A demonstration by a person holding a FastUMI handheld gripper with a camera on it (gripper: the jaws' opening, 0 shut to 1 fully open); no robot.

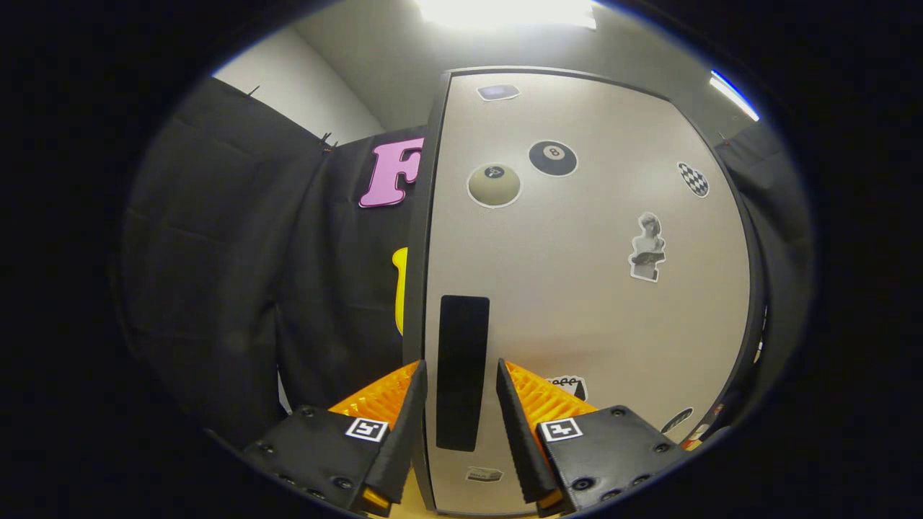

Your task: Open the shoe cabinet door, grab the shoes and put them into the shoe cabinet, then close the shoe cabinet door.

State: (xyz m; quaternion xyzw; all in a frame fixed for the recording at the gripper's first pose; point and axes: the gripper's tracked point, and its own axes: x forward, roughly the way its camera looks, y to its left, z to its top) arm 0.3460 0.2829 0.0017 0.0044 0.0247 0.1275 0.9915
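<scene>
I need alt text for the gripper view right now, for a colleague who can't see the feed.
The hand-held gripper is open, its fingers on either side of the dark vertical handle near the edge of the pale shoe cabinet door. Stickers dot the door, including two billiard balls. Black cloth hangs behind.

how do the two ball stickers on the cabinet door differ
The 8-ball sticker is black with a white number spot; the pale ball sticker is beige with a small dark spot. The 8-ball sticker sits higher and farther from the door's handle-side edge; the pale ball sticker sits lower, nearer that edge, above the black handle. Both are round with white outlines. The gripper is open, its fingers either side of the handle.
</scene>
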